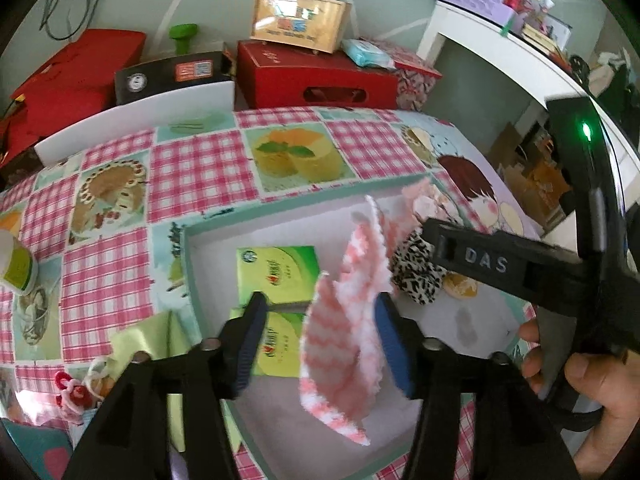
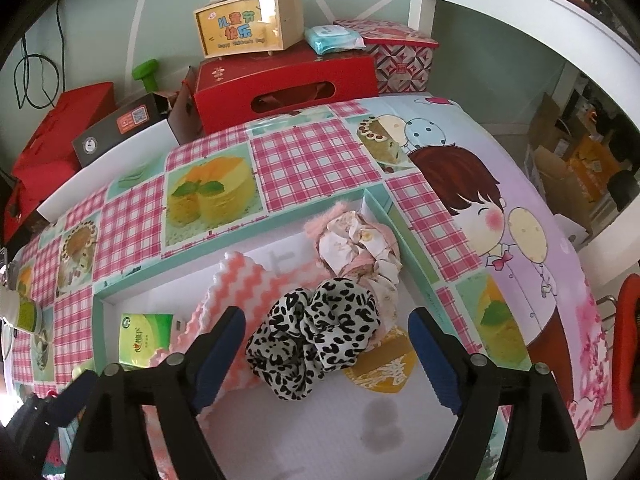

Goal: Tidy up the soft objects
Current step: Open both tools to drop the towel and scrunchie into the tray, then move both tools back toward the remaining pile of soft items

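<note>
Left wrist view: my left gripper [image 1: 320, 340], jaws released, leaves the pink-and-white cloth [image 1: 348, 320] leaning on one pad over the box [image 1: 192, 264], whose far right corner holds the leopard scrunchie [image 2: 312, 336] beneath my open right gripper [image 2: 326, 356]; withdrawing may snag it.

Soft, even daylight, perhaps from the right; fisheye bends the edges into dark corners, and the pink cloth [image 1: 352, 312] looks blurred

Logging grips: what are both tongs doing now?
Left tongs: open, pink-white cloth between them.
Right tongs: open above leopard scrunchie.
</note>
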